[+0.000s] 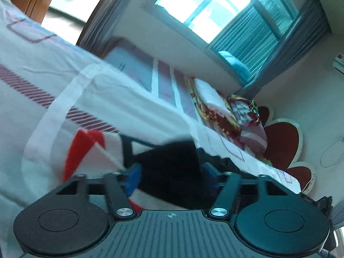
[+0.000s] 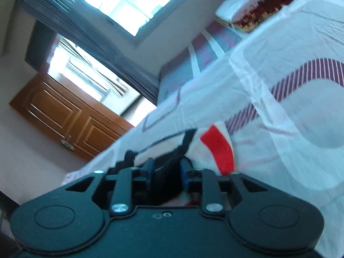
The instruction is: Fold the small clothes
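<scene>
Two wrist cameras, low and close over a bed

Each looks forward past its own fingers, tilted in opposite directions; both share the bedsheet, the window at 12 o'clock, and, seemingly, one blurred garment.

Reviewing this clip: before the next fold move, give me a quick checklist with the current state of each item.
1. Left gripper jaws apart: ok.
2. Right gripper jaws apart: ok, narrower than the left.
3. Black part of the garment between the left pads: ok, but contact cannot tell.
4. Dark fabric between the right pads: ok, grip cannot tell.
5. Garment lying flat on the bed sheet: cannot tell, both views blurred.
6. White and red panel free of the jaws: ok.
</scene>
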